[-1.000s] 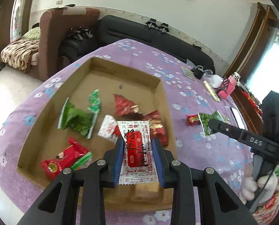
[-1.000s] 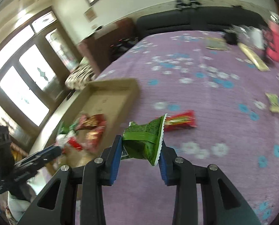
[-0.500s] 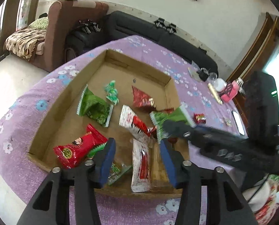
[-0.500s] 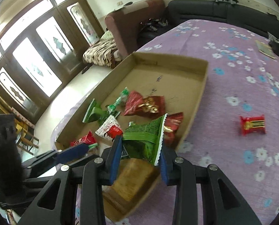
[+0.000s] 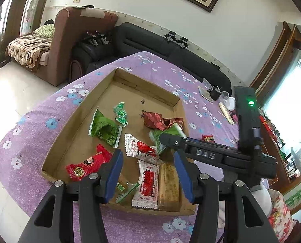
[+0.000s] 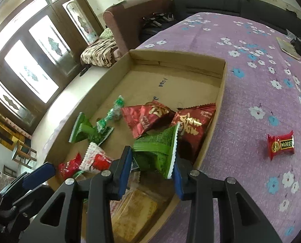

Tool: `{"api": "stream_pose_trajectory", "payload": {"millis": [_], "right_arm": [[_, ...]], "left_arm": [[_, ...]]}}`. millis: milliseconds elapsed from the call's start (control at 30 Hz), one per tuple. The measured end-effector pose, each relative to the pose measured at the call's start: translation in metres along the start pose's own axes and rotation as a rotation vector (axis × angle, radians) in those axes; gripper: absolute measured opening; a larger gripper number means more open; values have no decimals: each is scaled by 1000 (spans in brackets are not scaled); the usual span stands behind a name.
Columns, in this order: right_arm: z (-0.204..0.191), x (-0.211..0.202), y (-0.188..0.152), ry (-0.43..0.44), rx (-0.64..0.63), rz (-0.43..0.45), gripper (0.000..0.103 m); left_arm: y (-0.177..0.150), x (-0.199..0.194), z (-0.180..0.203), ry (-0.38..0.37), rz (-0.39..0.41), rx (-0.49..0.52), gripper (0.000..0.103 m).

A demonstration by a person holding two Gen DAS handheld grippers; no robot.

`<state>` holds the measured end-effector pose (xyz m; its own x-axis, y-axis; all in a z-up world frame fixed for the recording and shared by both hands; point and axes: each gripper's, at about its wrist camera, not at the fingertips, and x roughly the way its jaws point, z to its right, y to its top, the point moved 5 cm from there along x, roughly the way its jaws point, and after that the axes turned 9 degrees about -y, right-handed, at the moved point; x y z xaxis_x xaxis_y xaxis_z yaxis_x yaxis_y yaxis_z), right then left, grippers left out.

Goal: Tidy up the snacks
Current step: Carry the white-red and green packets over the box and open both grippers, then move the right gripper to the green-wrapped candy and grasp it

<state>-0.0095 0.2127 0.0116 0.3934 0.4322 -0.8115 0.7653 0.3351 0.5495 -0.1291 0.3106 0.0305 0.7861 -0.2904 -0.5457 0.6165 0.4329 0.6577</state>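
A shallow cardboard box lies on the purple flowered tablecloth and holds several snack packets. My left gripper is open and empty above the box's near edge, over a white-and-red packet. My right gripper is shut on a green snack packet and holds it over the box's right side; it also shows in the left wrist view. Red packets and green packets lie in the box. A small red snack lies on the cloth right of the box.
A tan wrapped bar lies in the box's near right corner. Small items, a black clip and a stick-shaped pack, sit at the table's far right. A dark sofa and brown armchair stand behind.
My left gripper opened and dropped the white-and-red packet into the box, then pulled back. My right gripper carried the green packet from the cloth to above the box.
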Motion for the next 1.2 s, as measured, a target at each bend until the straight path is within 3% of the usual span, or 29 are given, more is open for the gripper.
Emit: {"api": "stream_pose_trajectory", "payload": {"millis": [67,267,533,767,1200], "right_arm": [[1,-11,-1,9,6,19,49],[23,-43,-11,-15,23,78,50],[79,-64,-34,-57,122,82,50],[118,-74,-51,-82,195,82,50],[146,-86,-66,-88,247,94,50]], "left_arm": [[-1,0,3,13,-1,9,60],[-6,5,21,82,-19,105,63],[-18,17,48,182,-53,243,65],[-26,25,66,204,-91,293,67],[-37,34,92,242,-121,370,69]]}}
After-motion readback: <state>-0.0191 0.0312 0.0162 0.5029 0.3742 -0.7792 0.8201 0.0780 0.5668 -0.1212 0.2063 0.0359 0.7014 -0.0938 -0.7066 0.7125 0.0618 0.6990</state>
